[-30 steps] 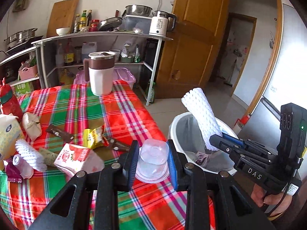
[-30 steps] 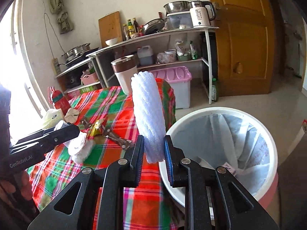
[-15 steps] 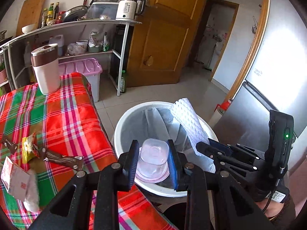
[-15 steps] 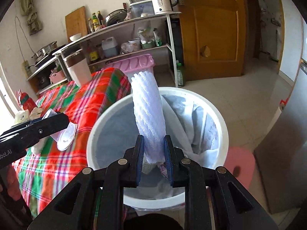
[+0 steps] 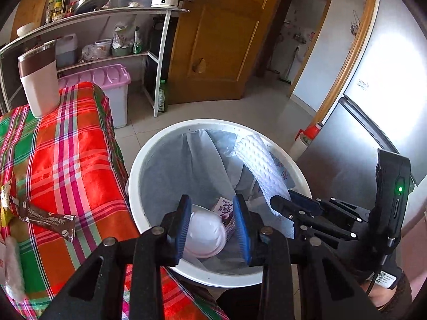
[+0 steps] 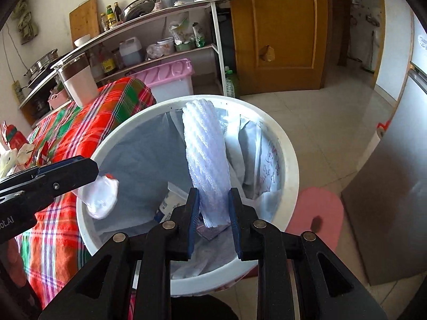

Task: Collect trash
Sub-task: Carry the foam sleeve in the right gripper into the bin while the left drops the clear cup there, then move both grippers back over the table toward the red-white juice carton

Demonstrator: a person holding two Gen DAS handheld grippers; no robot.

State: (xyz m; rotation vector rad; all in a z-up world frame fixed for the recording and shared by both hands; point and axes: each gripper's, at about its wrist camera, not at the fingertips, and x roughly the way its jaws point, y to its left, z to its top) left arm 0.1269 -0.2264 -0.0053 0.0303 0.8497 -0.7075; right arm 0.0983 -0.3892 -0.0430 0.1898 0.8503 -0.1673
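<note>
Both grippers hang over the white trash bin, which is lined with a grey bag. My left gripper has its jaws spread; a clear plastic cup lies against the left pad, apart from the right pad. The cup also shows in the right wrist view, tilted over the bin's left rim. My right gripper holds a white foam net sleeve upright over the bin; the sleeve also shows in the left wrist view. A purple carton lies in the bin.
The table with the red plaid cloth stands left of the bin, with a brown wrapper and a white and brown mug on it. A pink-lidded box, a shelf rack, a wooden door and a fridge surround the bin.
Both grippers moved from above the table to lower over the bin. The left jaws have spread and the cup sits looser between them. The right gripper's jaws look slightly wider around the sleeve.
</note>
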